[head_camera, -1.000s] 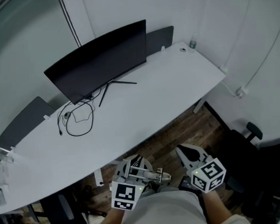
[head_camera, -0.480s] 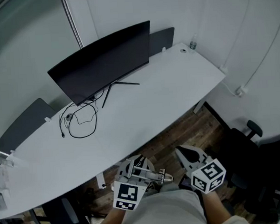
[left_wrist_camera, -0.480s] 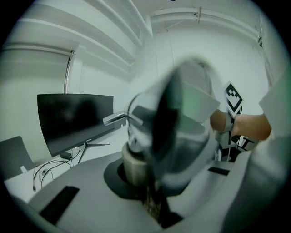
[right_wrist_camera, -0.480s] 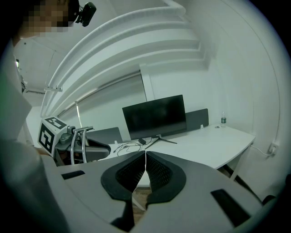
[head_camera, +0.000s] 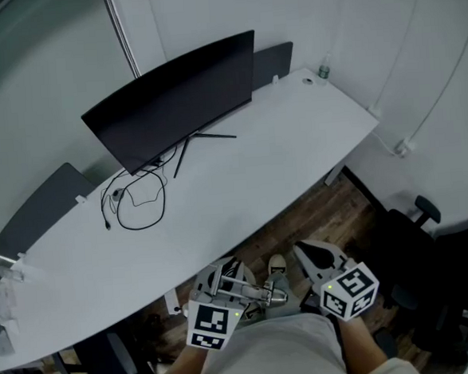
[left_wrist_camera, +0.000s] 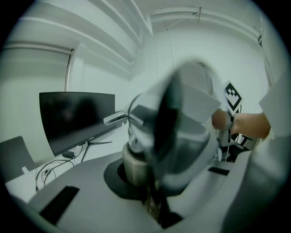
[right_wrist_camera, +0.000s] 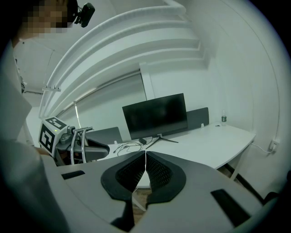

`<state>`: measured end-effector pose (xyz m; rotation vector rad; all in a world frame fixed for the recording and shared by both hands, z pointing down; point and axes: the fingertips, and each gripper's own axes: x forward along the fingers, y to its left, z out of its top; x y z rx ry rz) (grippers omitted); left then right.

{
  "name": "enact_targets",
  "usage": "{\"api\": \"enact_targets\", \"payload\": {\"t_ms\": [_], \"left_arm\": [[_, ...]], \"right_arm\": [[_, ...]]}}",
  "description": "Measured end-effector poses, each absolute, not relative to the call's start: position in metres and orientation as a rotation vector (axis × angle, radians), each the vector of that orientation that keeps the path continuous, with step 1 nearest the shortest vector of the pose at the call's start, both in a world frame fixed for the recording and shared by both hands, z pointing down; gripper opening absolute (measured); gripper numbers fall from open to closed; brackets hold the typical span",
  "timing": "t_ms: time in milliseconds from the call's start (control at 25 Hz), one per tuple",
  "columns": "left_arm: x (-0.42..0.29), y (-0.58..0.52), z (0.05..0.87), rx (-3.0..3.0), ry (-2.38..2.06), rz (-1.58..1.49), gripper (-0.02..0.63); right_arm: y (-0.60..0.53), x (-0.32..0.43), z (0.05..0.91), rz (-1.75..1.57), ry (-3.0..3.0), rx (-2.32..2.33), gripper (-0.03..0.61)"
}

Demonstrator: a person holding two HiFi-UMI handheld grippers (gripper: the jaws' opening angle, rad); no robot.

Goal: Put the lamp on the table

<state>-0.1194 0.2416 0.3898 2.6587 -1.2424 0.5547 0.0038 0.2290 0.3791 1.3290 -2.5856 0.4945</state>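
Carrying step, judged from the layout: the lamp is not yet on the worktop. The left tool (head_camera: 218,282) has its jaws narrowed onto the lamp (left_wrist_camera: 175,127), a small silvery metal piece that fills the left gripper view, blurred by closeness. From the head view the lamp hangs in front of the person's body, over the wooden floor (head_camera: 300,221), just short of the worktop's near edge. The right tool (right_wrist_camera: 144,169) is beside it, jaws pressed together with nothing between them.

The next move likely calls for carrying the lamp forward over the near edge and lowering it onto a bare patch, upright, before the jaws let go.

The worktop (head_camera: 241,178) is long, white and curved, mostly bare. A dark monitor (head_camera: 172,102) stands along the far edge, loose cables (head_camera: 135,201) lie beside its stand, and a small bottle (head_camera: 322,70) sits at the far right corner. Grey divider panels (head_camera: 273,59) rise behind the far edge. White walls surround it; a dark office chair (head_camera: 416,217) stands off the right end.
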Motion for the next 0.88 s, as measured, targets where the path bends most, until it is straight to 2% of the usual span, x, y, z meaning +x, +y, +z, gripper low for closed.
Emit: {"api": "enact_targets", "payload": {"t_ms": [880], "left_arm": [[-0.092, 0.148, 0.405, 2.611, -1.241, 0.546, 0.037]], "right_arm": [[0.128, 0.028, 0.384, 0.503, -2.608, 1.291, 0.032]]}}
